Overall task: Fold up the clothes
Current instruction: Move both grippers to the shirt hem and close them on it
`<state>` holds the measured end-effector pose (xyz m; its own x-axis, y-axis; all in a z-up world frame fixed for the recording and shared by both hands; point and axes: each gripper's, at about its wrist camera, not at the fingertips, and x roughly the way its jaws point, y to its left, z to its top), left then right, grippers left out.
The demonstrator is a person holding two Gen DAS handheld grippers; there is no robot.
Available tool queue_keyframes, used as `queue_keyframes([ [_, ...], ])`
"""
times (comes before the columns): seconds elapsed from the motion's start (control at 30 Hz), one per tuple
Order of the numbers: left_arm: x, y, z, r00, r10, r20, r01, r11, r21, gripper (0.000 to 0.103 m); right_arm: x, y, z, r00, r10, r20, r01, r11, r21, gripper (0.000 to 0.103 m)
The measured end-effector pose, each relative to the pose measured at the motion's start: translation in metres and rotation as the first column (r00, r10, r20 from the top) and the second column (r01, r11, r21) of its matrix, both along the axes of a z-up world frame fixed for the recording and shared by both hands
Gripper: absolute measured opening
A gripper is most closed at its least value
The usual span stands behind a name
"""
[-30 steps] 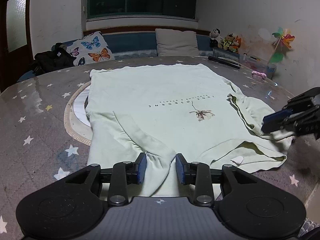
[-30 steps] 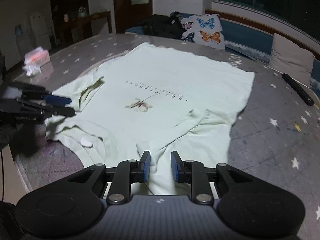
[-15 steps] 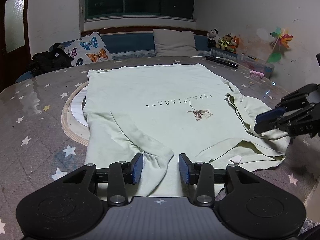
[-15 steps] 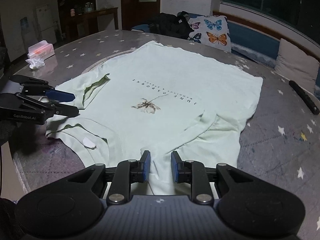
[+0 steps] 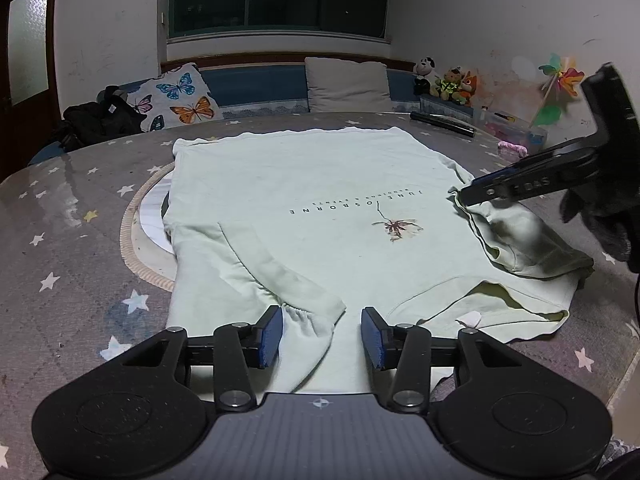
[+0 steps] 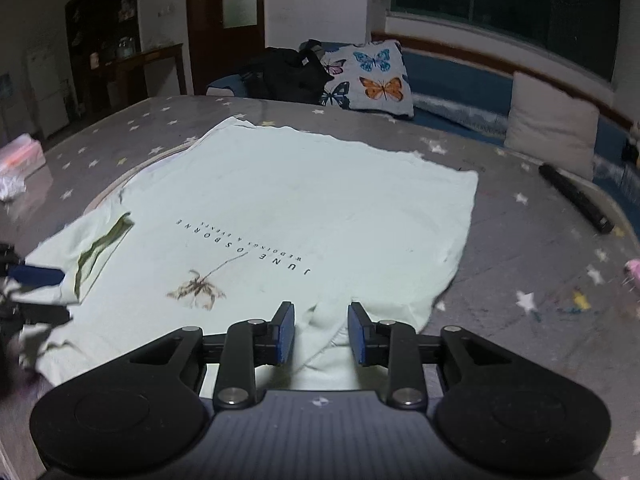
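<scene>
The left gripper (image 5: 321, 334) has its blue pads spread, and its jaws have just been opening. The cuff of a folded-in sleeve (image 5: 308, 308) lies between them; the left pad looks to be against the cloth and the right pad stands clear of it, so nothing is pinched. The right gripper (image 6: 321, 332) is parted less widely, and its jaws have also just been opening. A bunched fold of cloth (image 6: 328, 324) sits loose in the gap, touching neither pad as far as can be seen.

Both sit at the near edge of a pale green T-shirt (image 5: 304, 184), spread face up on a grey table with white stars (image 5: 60, 216), its printed lettering reading upside down from here. In the left view the right gripper reaches in from the right, its tips at the shirt's right sleeve.

The right view is blurred by motion. At its left edge the other gripper is cut off and smeared. The shirt's nearest hem is hidden under both gripper bodies.
</scene>
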<state>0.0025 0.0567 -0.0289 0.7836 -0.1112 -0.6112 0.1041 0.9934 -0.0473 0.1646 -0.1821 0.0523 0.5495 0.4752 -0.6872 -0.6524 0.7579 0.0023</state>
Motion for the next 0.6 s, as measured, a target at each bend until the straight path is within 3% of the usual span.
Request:
queue_keyframes([
  [0.17,0.000,-0.001,0.001,1.000,-0.004,-0.004,0.004,1.000,0.004,0.048,0.007,0.005,-0.007,1.000,-0.001,-0.014,0.001,1.000,0.004,0.031],
  [0.4,-0.015,0.002,0.012,0.999,-0.041,0.004,0.041,0.999,0.033,0.050,-0.015,-0.011,0.011,1.000,0.028,-0.008,-0.028,1.000,0.011,0.031],
  [0.47,-0.022,0.004,0.016,0.998,-0.066,0.005,0.066,0.997,0.048,0.052,-0.030,-0.018,0.014,0.998,0.055,-0.014,-0.055,0.998,-0.007,0.038],
  [0.6,-0.039,0.006,0.021,0.990,-0.141,-0.010,0.142,0.984,0.109,0.054,-0.062,-0.030,0.020,0.992,0.121,-0.022,-0.122,0.991,-0.052,0.043],
])
